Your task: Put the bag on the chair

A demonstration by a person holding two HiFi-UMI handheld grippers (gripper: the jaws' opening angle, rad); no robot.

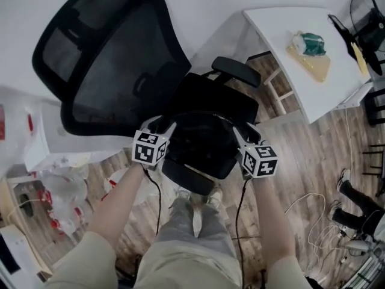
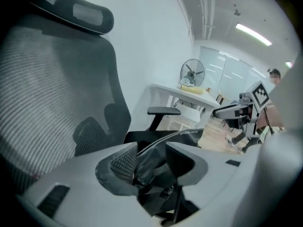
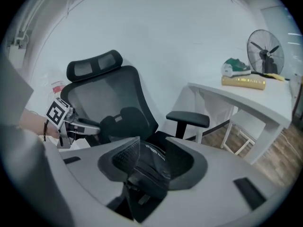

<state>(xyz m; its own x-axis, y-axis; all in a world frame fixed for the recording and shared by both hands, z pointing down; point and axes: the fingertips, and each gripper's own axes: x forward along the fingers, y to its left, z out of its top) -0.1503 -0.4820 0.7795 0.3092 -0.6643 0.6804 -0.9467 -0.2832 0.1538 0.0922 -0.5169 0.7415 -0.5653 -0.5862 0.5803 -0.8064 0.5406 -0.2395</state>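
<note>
The black bag (image 1: 201,146) lies on the seat of the black office chair (image 1: 114,71), in front of its mesh back and beside the one padded armrest (image 1: 236,71) that shows. The front edge of the bag hangs a little over the seat's front, above the person's knees.

The left claw (image 1: 161,125) is at the bag's left side and the right claw (image 1: 246,138) at its right side, each with its marker cube turned up towards the head view. In the left gripper view the jaws stand wide apart; a fold of the bag's dark fabric sits in the gap, close to the ribbed left pad, but the two pads do not squeeze it. In the right gripper view the jaws are also apart, with the bag's top edge and a line of white lettering between them, again not pinched.

Behind the chair to the right stands a white tabletop (image 1: 337,95) carrying a green and white shoe (image 3: 236,66) on a flat yellow thing, with a fan (image 3: 265,53) nearby. The floor (image 1: 301,161) is wood-patterned, with loose cables on it.
</note>
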